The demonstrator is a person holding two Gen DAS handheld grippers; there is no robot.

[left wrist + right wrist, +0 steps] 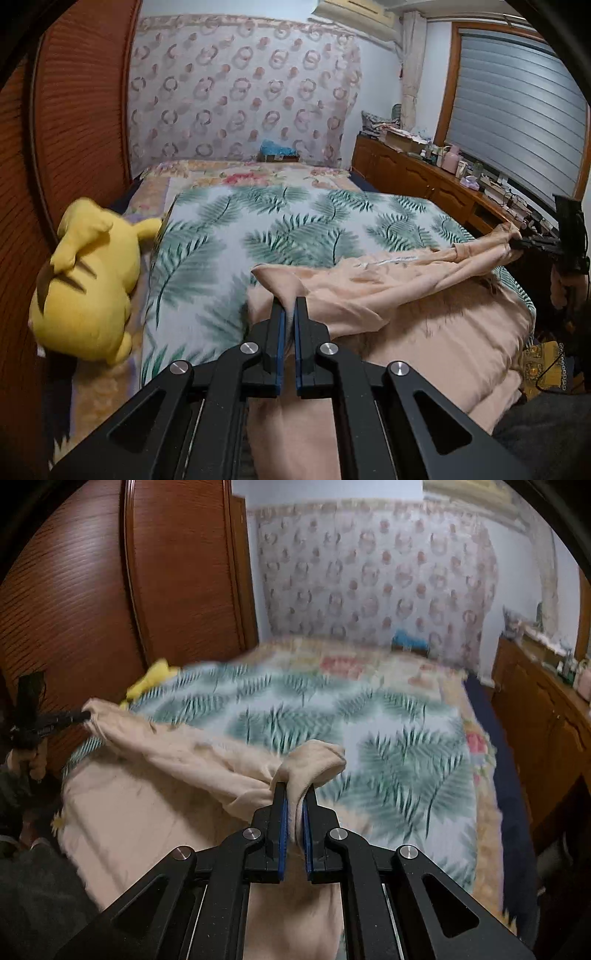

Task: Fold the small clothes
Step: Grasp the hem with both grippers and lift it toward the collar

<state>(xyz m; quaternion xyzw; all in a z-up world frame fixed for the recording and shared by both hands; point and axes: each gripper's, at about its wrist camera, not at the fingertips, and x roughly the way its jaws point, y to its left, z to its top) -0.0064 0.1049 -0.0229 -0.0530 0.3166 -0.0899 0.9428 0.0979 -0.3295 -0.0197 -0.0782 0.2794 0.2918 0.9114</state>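
Note:
A peach-coloured small garment (369, 284) hangs stretched between my two grippers above the bed. My left gripper (289, 301) is shut on one corner of it. My right gripper (295, 786) is shut on the other corner, where the cloth (207, 760) bunches over the fingertips. In the left wrist view the right gripper (517, 242) shows at the far right holding the cloth's end. In the right wrist view the left gripper (83, 716) shows at the far left doing the same. The garment sags in the middle toward the bed.
The bed carries a fern-print blanket (258, 229) and a peach blanket (443, 343) at its near end. A yellow plush toy (88, 284) lies at the left bed edge beside the wooden wardrobe (74, 129). A cluttered wooden dresser (424, 166) stands at the right.

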